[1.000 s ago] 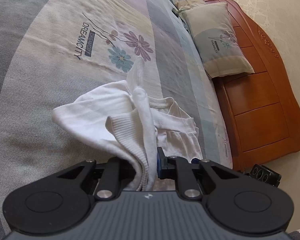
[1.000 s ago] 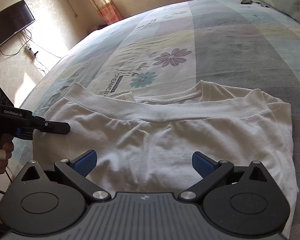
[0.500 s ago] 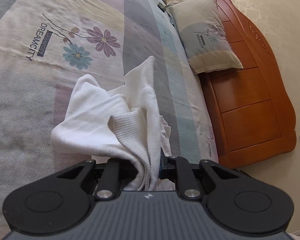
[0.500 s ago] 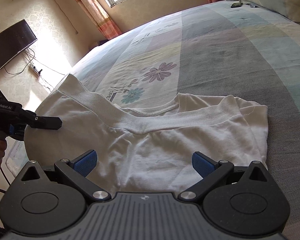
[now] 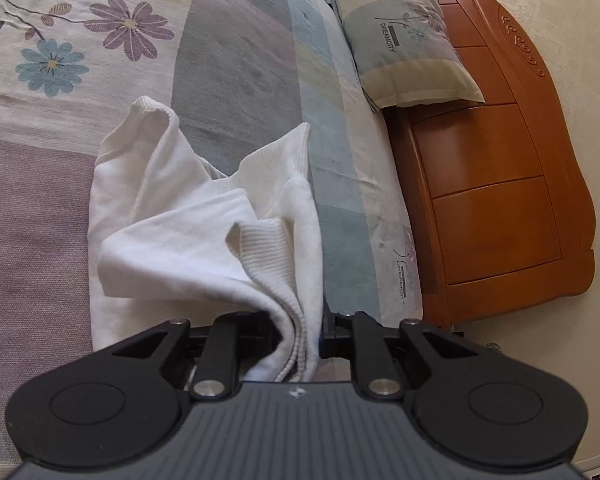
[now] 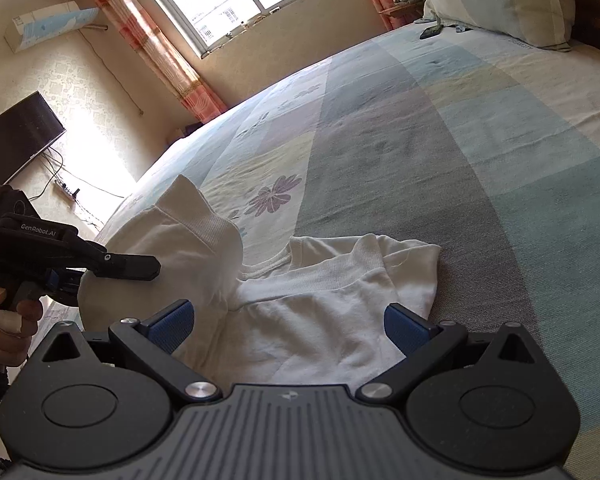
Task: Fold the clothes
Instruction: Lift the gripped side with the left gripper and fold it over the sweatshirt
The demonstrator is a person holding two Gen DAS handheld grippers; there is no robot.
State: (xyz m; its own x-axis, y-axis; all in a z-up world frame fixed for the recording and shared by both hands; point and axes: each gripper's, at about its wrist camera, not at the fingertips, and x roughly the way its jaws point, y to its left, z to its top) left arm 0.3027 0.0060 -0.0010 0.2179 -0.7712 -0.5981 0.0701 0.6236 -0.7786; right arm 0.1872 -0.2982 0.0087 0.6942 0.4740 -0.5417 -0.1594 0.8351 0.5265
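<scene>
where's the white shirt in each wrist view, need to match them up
Left wrist: the white shirt fills the lower centre, bunched and pinched in the left gripper.
Right wrist: it lies lower centre, its left side lifted, beyond the open right gripper.
Shared landmark: the purple flower print on the bedspread.

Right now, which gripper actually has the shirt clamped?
The left gripper: its fingers are shut on the white shirt. The right gripper is wide open above the fabric, gripping nothing.

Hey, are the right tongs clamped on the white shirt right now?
No, the right tongs stand wide open above the white shirt, with both blue pads apart and nothing pinched between them.
</scene>
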